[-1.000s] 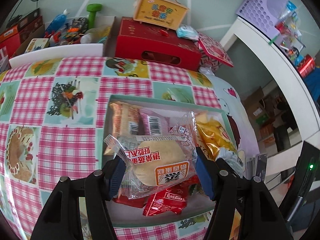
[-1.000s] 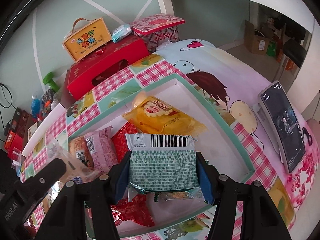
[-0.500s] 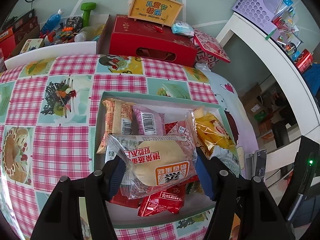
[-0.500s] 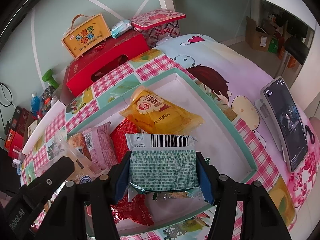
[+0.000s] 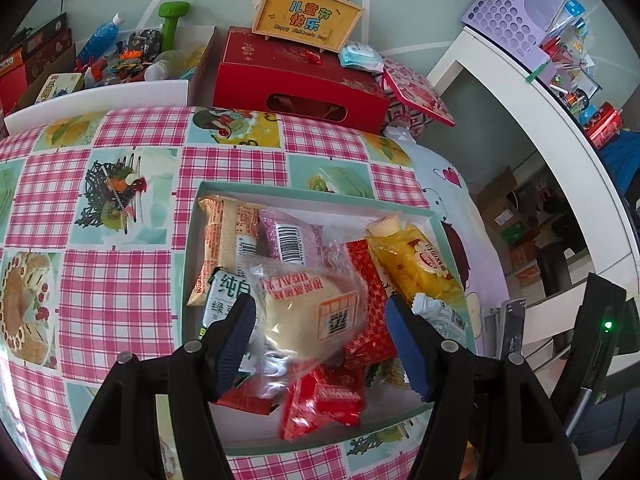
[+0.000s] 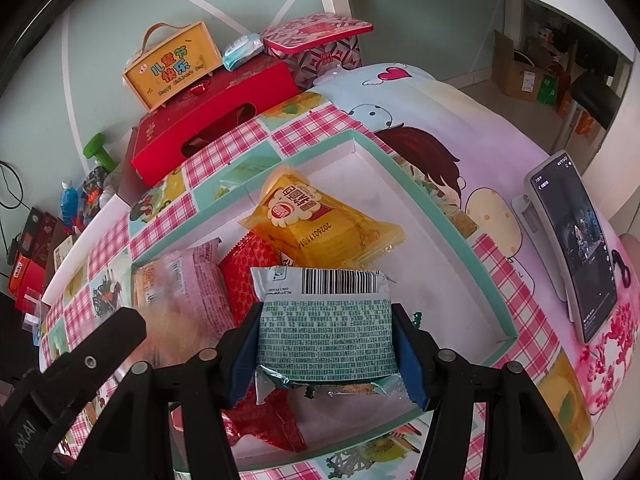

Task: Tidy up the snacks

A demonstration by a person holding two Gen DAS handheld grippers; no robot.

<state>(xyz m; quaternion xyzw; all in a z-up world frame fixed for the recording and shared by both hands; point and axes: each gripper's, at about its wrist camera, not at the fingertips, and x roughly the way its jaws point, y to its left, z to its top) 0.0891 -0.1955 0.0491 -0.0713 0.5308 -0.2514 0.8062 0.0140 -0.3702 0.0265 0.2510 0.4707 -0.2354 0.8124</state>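
Release step: left gripper (image 5: pixel 320 316) spread, clear-wrapped round bun (image 5: pixel 308 312) dropping into teal-rimmed tray (image 5: pixel 312 191); right gripper (image 6: pixel 326 344) clamps green-printed packet (image 6: pixel 325 336), next placed toward tray's bare 2 o'clock corner.

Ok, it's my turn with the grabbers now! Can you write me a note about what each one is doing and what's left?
Left gripper: open. The clear-wrapped round bun sits loose between its fingers over the shallow white box with the teal rim. It is blurred, so I cannot tell if it has landed.
Right gripper: shut on the green-and-white barcoded packet, held above the box.
Done: the yellow packet, the pink packet and some red ones lie in the box.
Left: probably set the green-and-white packet down in the bare right part of the box, then open.
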